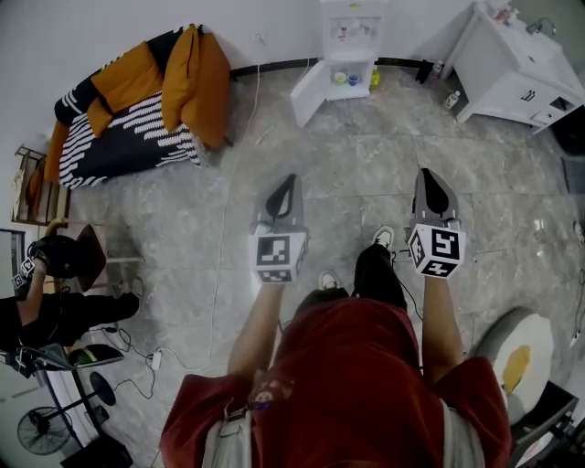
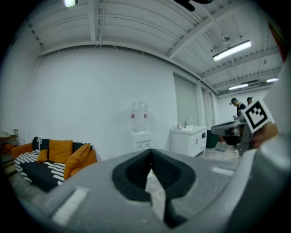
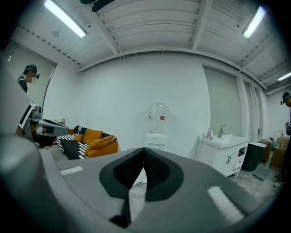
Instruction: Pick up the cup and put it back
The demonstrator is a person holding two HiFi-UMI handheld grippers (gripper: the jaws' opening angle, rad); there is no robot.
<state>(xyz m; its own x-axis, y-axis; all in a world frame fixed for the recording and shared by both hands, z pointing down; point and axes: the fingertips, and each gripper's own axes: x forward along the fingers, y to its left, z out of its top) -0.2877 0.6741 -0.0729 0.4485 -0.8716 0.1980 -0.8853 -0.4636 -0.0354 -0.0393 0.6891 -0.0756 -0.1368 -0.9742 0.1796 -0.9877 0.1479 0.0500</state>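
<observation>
Our left gripper and right gripper, both closed and empty, point toward far cups inside the water dispenser, seemingly nearer the left.

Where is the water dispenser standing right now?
In the head view the water dispenser stands at the top centre against the far wall, between the orange sofa on its left and the white sink cabinet on its right.

Glossy stone-look floor, matt cloth sofa

Two grippers, one sofa, one dispenser.
</observation>
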